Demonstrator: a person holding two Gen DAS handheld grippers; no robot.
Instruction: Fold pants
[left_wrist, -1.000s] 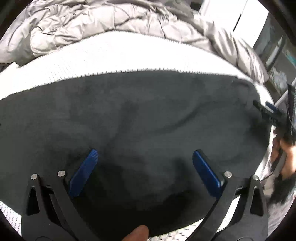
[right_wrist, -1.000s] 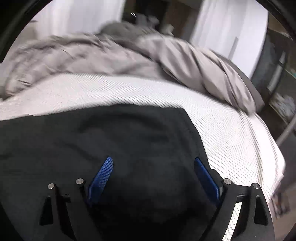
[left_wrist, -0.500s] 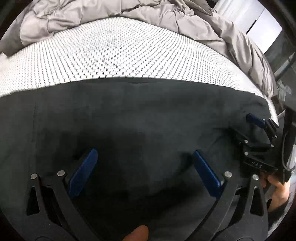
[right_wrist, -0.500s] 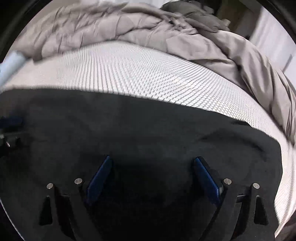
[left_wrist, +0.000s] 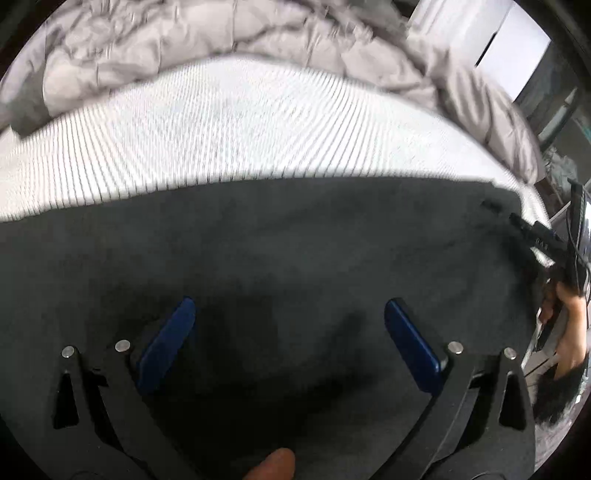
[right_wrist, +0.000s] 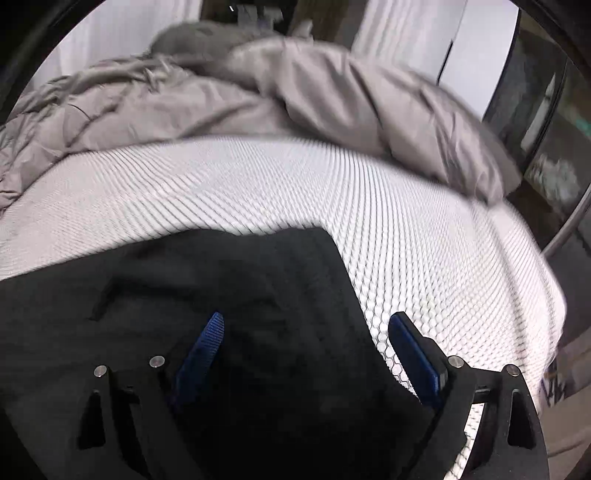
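Observation:
Black pants lie spread flat on the white honeycomb-patterned sheet. My left gripper hovers open over the middle of the dark cloth, nothing between its blue pads. In the left wrist view, my right gripper shows edge-on at the pants' right end, with a hand behind it. In the right wrist view the right gripper stands open above the pants; their right edge runs between its fingers, and the right pad is over bare sheet.
A rumpled grey duvet is heaped along the far side of the bed. The bed's right edge drops off beside dark furniture and a metal rail. A thumb tip shows at the bottom of the left wrist view.
The right gripper swung left over the middle of the pants, then back to their right edge. The left gripper drifted a little over the cloth. Both stayed open.

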